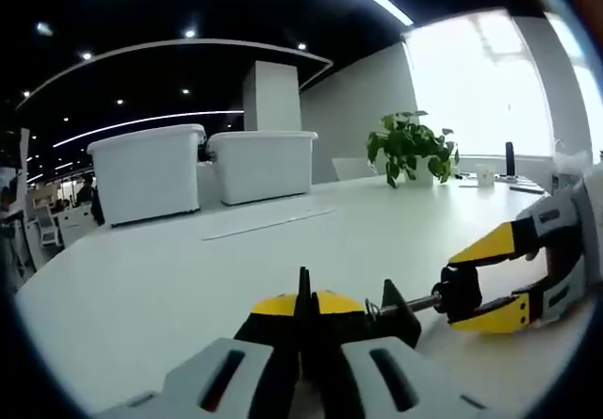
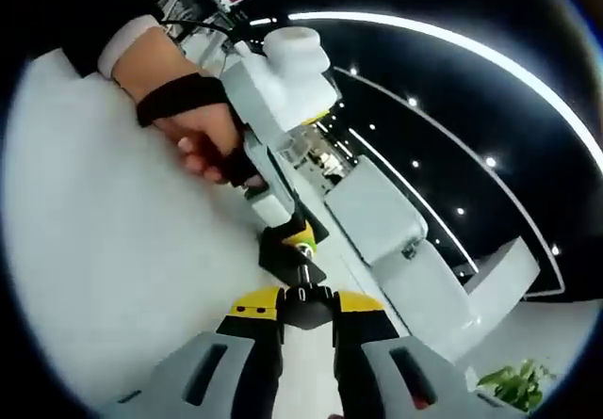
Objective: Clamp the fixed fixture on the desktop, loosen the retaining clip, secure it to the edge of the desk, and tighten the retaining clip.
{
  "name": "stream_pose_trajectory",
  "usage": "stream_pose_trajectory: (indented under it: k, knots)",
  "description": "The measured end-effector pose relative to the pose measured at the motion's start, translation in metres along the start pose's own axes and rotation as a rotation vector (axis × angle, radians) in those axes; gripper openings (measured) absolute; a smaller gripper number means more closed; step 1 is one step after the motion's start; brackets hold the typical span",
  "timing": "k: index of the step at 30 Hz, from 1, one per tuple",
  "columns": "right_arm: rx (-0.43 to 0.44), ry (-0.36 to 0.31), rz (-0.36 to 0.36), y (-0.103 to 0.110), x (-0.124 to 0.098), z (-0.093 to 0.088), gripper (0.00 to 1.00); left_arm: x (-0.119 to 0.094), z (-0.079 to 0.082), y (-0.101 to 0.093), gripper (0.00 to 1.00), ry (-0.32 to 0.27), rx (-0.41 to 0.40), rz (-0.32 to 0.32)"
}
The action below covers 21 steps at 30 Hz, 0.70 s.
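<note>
The clamp [image 1: 391,314] lies on the desk [image 1: 188,278], gripped at its body by your left gripper [image 1: 303,317], jaws closed on it at 6 o'clock. Its screw [image 1: 415,304] runs out toward 3 o'clock, where your right gripper [image 1: 490,282] is closed on the knob [image 1: 459,292]. The clamp's mouth is hidden behind the jaws, and the desk edge is hard to make out.

White desk [image 1: 188,278], black fixture [image 1: 400,311], yellow-tipped grey left claw [image 1: 303,308], white bins [image 1: 149,169], green plant [image 1: 410,146]
</note>
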State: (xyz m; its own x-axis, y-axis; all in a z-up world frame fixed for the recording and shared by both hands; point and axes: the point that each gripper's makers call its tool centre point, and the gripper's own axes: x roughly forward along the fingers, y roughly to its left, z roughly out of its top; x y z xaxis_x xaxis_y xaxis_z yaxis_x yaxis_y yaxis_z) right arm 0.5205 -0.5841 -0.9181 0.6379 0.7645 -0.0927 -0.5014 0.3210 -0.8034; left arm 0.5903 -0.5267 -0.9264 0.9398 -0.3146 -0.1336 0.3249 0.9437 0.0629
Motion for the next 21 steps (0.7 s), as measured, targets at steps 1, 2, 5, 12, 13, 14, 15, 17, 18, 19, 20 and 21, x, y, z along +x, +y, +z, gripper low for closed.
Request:
stream_pose_trajectory:
  k: [1,2,5,12,13,14,15,17,18,19,20,21]
  knots:
    - [-0.001,-0.001,-0.001,-0.001,0.0,0.0,0.18,0.0,0.0,0.0,0.04,0.0,-0.001,0.0]
    - [-0.006,-0.002,-0.001,-0.001,0.0,0.0,0.18,0.0,0.0,0.0,0.04,0.001,0.001,0.0]
    - [-0.02,0.003,0.002,-0.001,-0.001,0.0,0.18,0.0,0.0,-0.001,0.04,0.001,0.005,0.001]
    - [0.348,-0.034,0.052,-0.011,-0.004,0.005,0.26,0.0,0.0,-0.002,0.05,0.003,0.012,-0.003]
    - [0.404,-0.033,0.053,-0.013,-0.005,0.004,0.27,0.0,0.0,-0.003,0.05,0.003,0.013,-0.004]
    - [0.493,-0.033,0.051,-0.017,-0.005,0.001,0.28,0.0,0.0,-0.002,0.05,0.003,0.011,-0.004]
    - [0.587,-0.032,0.055,-0.019,-0.006,-0.001,0.28,0.0,0.0,-0.003,0.05,0.002,0.012,-0.004]
    - [0.778,-0.022,0.083,-0.02,-0.006,-0.008,0.29,0.0,0.0,-0.003,0.05,0.002,0.013,-0.007]
    - [0.891,-0.03,0.096,-0.022,-0.005,-0.011,0.29,0.0,0.0,-0.004,0.05,0.001,0.014,-0.009]
    - [0.975,-0.037,0.107,-0.022,-0.005,-0.012,0.29,-0.001,0.0,-0.005,0.05,0.001,0.017,-0.011]
    - [1.062,-0.036,0.119,-0.023,-0.005,-0.016,0.29,-0.001,0.0,-0.005,0.05,0.001,0.02,-0.012]
    - [1.127,-0.032,0.13,-0.022,-0.005,-0.019,0.28,0.0,0.0,-0.005,0.05,0.0,0.023,-0.013]
